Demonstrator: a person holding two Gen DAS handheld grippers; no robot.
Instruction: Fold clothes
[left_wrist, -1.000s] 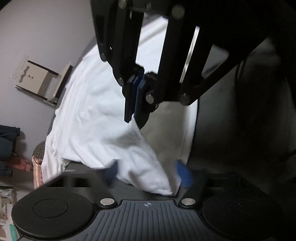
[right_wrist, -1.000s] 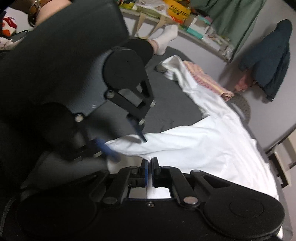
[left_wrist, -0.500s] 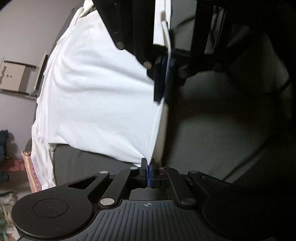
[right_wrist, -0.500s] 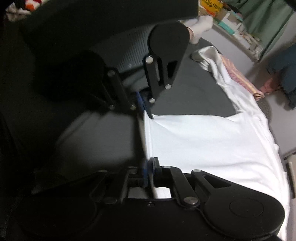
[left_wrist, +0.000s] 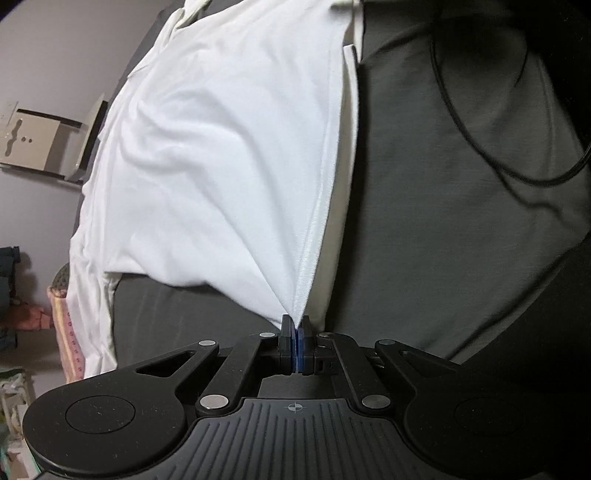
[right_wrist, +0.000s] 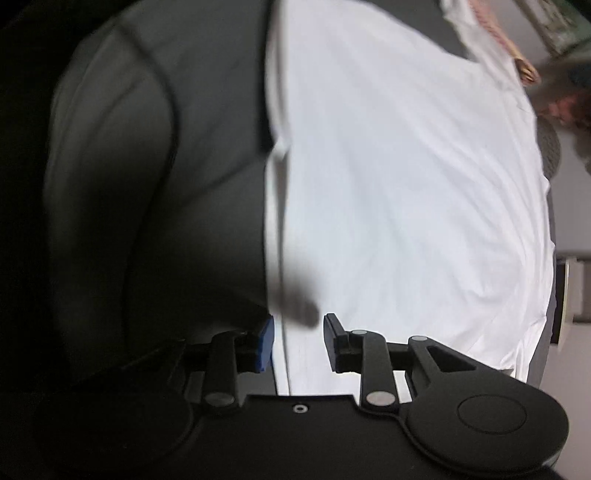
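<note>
Dark grey bedding (left_wrist: 461, 177) carries a white shirt (left_wrist: 229, 147), left tongs (left_wrist: 296, 334) pinching its hem, right tongs (right_wrist: 298, 341) parted.

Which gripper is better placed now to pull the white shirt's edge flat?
Left. The left gripper is shut on the shirt hem, while the right gripper is open over the edge, holding nothing.

dim room | right view motion-blurred | fisheye edge warp, dark corners
</note>
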